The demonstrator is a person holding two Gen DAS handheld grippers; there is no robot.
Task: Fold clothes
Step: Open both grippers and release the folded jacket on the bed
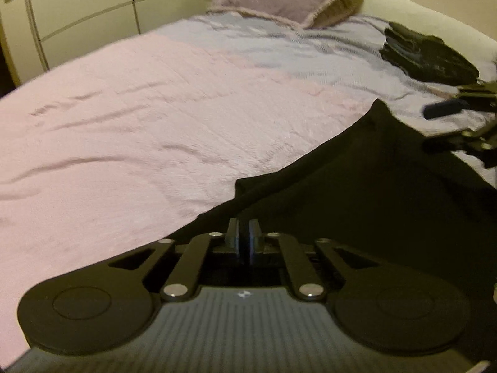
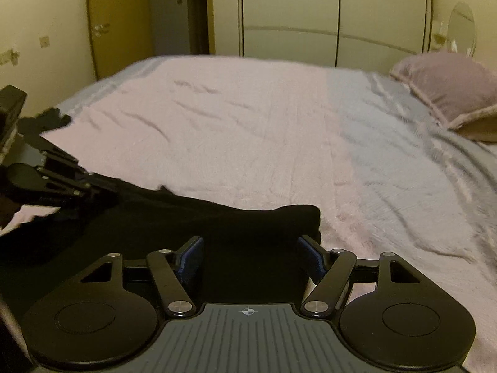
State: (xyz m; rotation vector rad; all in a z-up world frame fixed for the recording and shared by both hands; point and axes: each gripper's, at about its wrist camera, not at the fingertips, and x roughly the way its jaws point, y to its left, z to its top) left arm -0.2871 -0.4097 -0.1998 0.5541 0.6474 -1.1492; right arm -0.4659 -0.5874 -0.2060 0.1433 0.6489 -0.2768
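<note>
Ahead, wide bare bedspread (image 1: 139, 124) lies beyond my left gripper (image 1: 243, 233), pinched shut on the black garment (image 1: 357, 186) stretching toward my open right gripper (image 2: 250, 255) at the bed's near edge.

No readable text, label, brand or number shows anywhere in either view.

Left gripper (image 1: 244, 236): black linkage frame, two round black discs at the base corners, silver rivet heads at the link joints, triangular cut-outs in the outer plates. Ribbed grey-blue housing bore a small white crosshair mark. Fingers (image 1: 233, 233) were dark, blocky.

Right gripper (image 2: 250, 258): same black frame, discs, silver rivets and crosshair-marked ribbed housing. Pads (image 2: 191, 256) were faced in blue.
</note>
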